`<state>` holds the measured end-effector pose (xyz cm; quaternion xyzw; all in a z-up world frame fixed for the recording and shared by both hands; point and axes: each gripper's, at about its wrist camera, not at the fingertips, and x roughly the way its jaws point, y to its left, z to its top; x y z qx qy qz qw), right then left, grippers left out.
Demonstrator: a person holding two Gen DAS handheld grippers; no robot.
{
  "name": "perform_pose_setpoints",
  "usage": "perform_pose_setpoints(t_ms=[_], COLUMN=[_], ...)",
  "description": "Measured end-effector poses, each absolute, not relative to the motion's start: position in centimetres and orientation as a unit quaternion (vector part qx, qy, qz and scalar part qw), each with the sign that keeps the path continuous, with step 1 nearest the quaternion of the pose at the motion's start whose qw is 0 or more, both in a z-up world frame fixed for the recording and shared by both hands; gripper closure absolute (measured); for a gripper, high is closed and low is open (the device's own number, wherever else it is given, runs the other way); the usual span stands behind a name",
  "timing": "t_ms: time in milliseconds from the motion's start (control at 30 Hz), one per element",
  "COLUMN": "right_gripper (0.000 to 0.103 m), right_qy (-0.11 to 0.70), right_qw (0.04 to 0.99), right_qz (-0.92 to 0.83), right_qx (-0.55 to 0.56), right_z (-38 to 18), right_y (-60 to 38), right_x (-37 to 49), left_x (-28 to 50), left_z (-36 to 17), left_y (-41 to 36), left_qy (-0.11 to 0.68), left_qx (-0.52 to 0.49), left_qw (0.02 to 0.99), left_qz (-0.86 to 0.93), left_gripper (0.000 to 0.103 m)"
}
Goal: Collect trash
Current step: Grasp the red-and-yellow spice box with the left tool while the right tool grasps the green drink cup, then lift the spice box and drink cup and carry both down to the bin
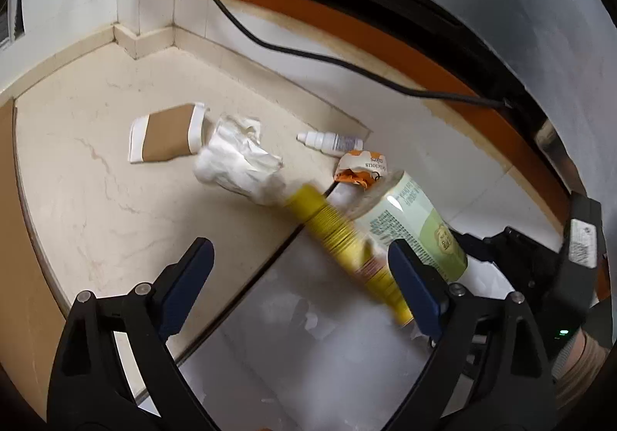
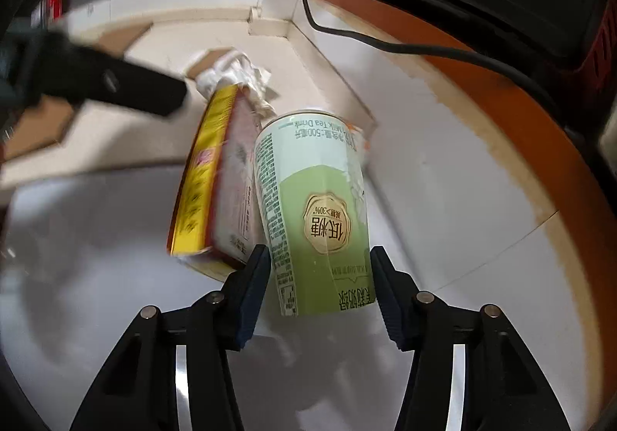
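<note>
My right gripper (image 2: 318, 276) is shut on a green and white milk tea cup (image 2: 316, 215), held over a white bin bag (image 2: 96, 296). The cup also shows in the left wrist view (image 1: 416, 223). A yellow and pink carton (image 2: 216, 192) is blurred just left of the cup, above the bag; it shows in the left wrist view (image 1: 347, 250) too. My left gripper (image 1: 300, 276) is open and empty, close to the carton. On the floor lie a crumpled white tissue (image 1: 239, 161), a flattened brown and white cup (image 1: 166, 138), a small white dropper bottle (image 1: 331, 140) and an orange wrapper (image 1: 362, 170).
A black cable (image 1: 308, 53) runs along the floor by an orange-edged base (image 1: 385, 34). A wall corner with skirting (image 1: 131, 41) stands at the back. A brown cardboard sheet (image 2: 42, 130) lies on the left.
</note>
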<state>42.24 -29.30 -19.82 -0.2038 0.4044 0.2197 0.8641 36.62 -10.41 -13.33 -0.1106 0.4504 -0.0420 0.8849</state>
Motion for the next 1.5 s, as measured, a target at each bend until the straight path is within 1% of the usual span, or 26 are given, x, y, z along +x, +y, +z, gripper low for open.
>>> perform_pose_setpoints(t_ms=[200, 367, 500, 533, 767, 900, 933, 967, 1000, 1033, 1100, 1133, 1200, 1500], right_gripper=[0.052, 0.053, 0.055, 0.055, 0.056, 0.056, 0.056, 0.056, 0.056, 0.056, 0.056, 0.056, 0.056, 0.058], right_qy=[0.455, 0.484, 0.513, 0.513, 0.481, 0.472, 0.472, 0.471, 0.470, 0.469, 0.469, 0.468, 0.468, 0.472], right_qw=[0.862, 0.854, 0.829, 0.828, 0.852, 0.858, 0.859, 0.860, 0.861, 0.861, 0.862, 0.862, 0.862, 0.858], right_qz=[0.206, 0.191, 0.180, 0.170, 0.100, 0.087, 0.086, 0.085, 0.083, 0.083, 0.084, 0.085, 0.086, 0.092], right_qx=[-0.087, -0.003, 0.130, 0.147, 0.181, 0.182, 0.180, 0.178, 0.177, 0.176, 0.176, 0.176, 0.176, 0.182], right_z=[-19.2, -19.5, -20.3, -20.6, -20.6, -20.6, -20.6, -20.5, -20.5, -20.5, -20.3, -20.4, -20.3, -20.4], right_y=[-28.3, -28.3, -29.8, -30.2, -32.1, -32.3, -32.4, -32.4, -32.5, -32.5, -32.8, -32.8, -32.8, -31.9], right_x=[40.2, 38.4, 36.2, 35.6, 32.4, 31.2, 31.1, 30.8, 30.5, 30.3, 30.2, 30.1, 29.9, 27.6], left_x=[35.5, 34.9, 34.8, 34.8, 35.9, 36.9, 37.0, 37.1, 37.2, 37.0, 36.5, 36.3, 35.4, 27.7], left_z=[-14.1, -15.4, -15.9, -15.9, -16.7, -18.4, -18.8, -19.2, -19.5, -19.3, -19.1, -19.1, -18.9, -16.1], left_y=[-10.0, -9.1, -9.1, -9.3, -11.7, -12.8, -12.8, -12.9, -12.9, -13.1, -13.2, -13.2, -13.1, -10.4], left_qy=[0.461, 0.483, 0.490, 0.491, 0.509, 0.533, 0.538, 0.541, 0.544, 0.535, 0.531, 0.530, 0.528, 0.504], left_qx=[-0.107, -0.124, -0.127, -0.127, -0.089, -0.076, -0.076, -0.077, -0.078, -0.074, -0.071, -0.069, -0.065, -0.097], left_qw=[0.880, 0.866, 0.862, 0.862, 0.856, 0.842, 0.840, 0.837, 0.835, 0.841, 0.844, 0.845, 0.847, 0.858], left_qz=[-0.038, -0.031, -0.026, -0.025, -0.022, 0.001, 0.009, 0.014, 0.018, 0.019, 0.015, 0.013, 0.009, -0.018], left_gripper=[0.013, 0.013, 0.013, 0.013, 0.013, 0.013, 0.019, 0.030, 0.030, 0.040, 0.041, 0.045, 0.048, 0.049])
